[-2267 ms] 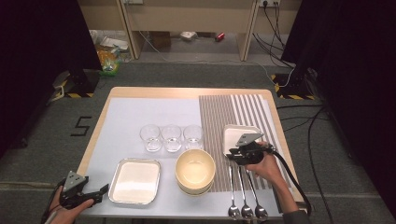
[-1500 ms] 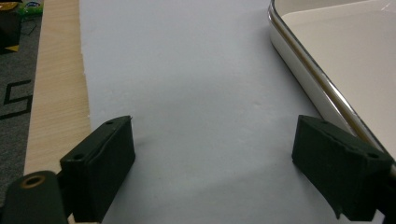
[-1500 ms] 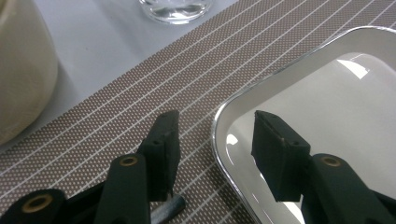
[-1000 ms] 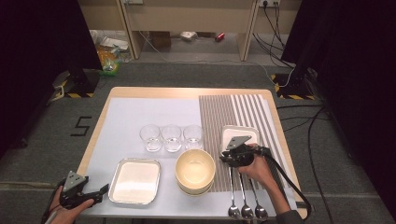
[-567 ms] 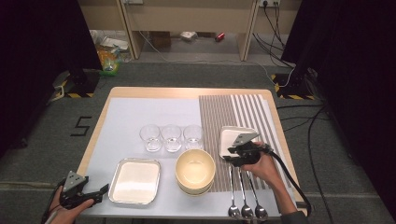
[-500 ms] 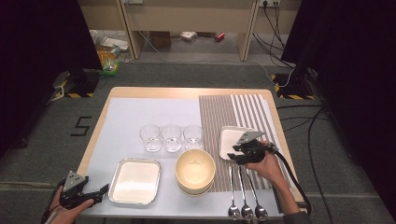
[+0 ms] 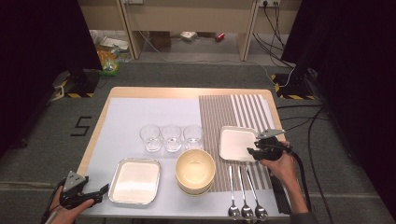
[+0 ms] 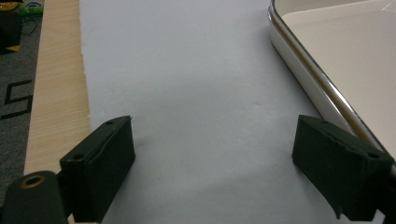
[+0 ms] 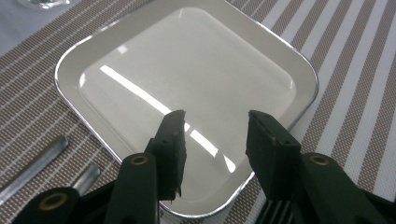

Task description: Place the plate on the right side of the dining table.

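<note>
The table [image 7: 140,93] carries a grey sheet with a striped mat [image 7: 233,112] on its right part. On that mat lies a square white plate [image 7: 236,143], flat, just above three spoons [image 7: 243,193]. The right hand-held gripper [image 7: 254,151] hangs over the plate's right edge, its jaws parted with nothing between them, having just been opening. The plate lies directly ahead of and below it, toward the table's middle. The left hand-held gripper [image 7: 100,190], jaws spread wide and empty, rests well apart at the table's near left corner beside a second plate [image 7: 135,181]; the right hand is by far the nearer.
</note>
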### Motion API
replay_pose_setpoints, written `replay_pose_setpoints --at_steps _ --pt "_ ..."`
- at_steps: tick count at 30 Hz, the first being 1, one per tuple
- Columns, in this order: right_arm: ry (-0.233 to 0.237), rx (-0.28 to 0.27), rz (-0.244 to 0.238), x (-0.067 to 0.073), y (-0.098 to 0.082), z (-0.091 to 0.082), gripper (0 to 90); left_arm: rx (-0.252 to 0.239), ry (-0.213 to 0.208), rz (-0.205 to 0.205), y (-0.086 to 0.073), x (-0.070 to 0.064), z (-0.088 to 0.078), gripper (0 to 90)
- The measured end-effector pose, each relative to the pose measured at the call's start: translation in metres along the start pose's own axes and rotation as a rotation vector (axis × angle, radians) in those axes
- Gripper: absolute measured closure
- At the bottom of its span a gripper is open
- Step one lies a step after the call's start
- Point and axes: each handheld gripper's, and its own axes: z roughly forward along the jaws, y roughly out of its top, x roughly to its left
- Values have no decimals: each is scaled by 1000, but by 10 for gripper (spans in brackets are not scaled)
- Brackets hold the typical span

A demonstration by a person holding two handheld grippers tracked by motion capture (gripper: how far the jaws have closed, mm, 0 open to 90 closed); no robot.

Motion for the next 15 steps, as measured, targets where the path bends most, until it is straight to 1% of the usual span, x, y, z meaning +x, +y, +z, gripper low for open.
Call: replay_pose_setpoints --at_steps 2,3,4,5,7,9,14,15 --pt "-9 3 13 -3 -3 0 576 1 -1 1 0 0 0 118" --pt "-18 10 34 -3 -4 -1 577 1 -1 1 0 0 0 118" --pt "-26 12 44 -4 -5 -2 574 0 0 0 0 0 0 118" --pt "-31 10 41 -5 -6 -2 573 0 0 -1 0 0 0 118" --pt "-35 14 53 -6 -9 -2 568 1 1 -2 0 0 0 118" --pt "-52 20 65 -9 -11 -1 568 2 1 -2 0 0 0 118" --pt "-45 45 101 -13 -17 1 574 0 3 -4 0 0 0 118" --pt "-39 40 98 -13 -18 2 583 2 2 -3 0 0 0 118"
